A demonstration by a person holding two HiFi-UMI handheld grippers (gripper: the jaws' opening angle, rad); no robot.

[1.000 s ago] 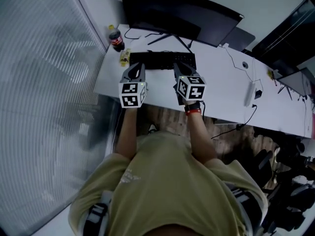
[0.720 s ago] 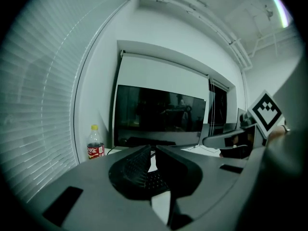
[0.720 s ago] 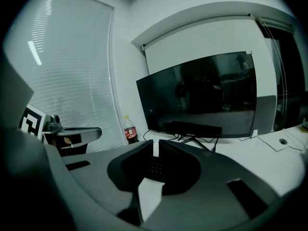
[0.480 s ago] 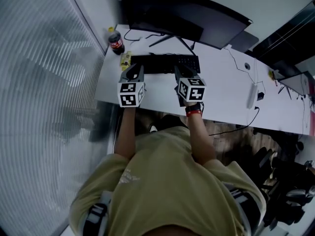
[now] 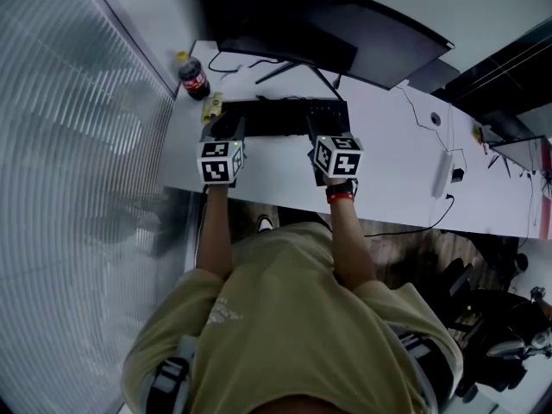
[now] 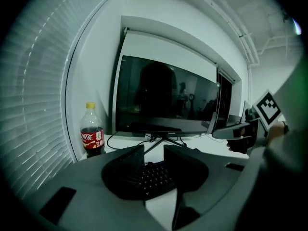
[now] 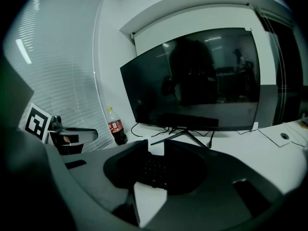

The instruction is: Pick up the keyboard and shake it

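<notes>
Lying flat, the keyboard rests on the white desk just before the monitor. We have our 2 grippers at its near edge, 1 toward each end, so a lift would stay balanced. The left gripper and the right gripper stand narrowly apart, jaws having just been opening, keys showing in each gap, pads not pressing.

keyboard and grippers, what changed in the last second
The left gripper and right gripper came down toward the desk at the near edge of the keyboard. Their jaws have just been opening, apparently letting go of it, with keys showing in each gap. Bottle and monitor stayed put.
</notes>
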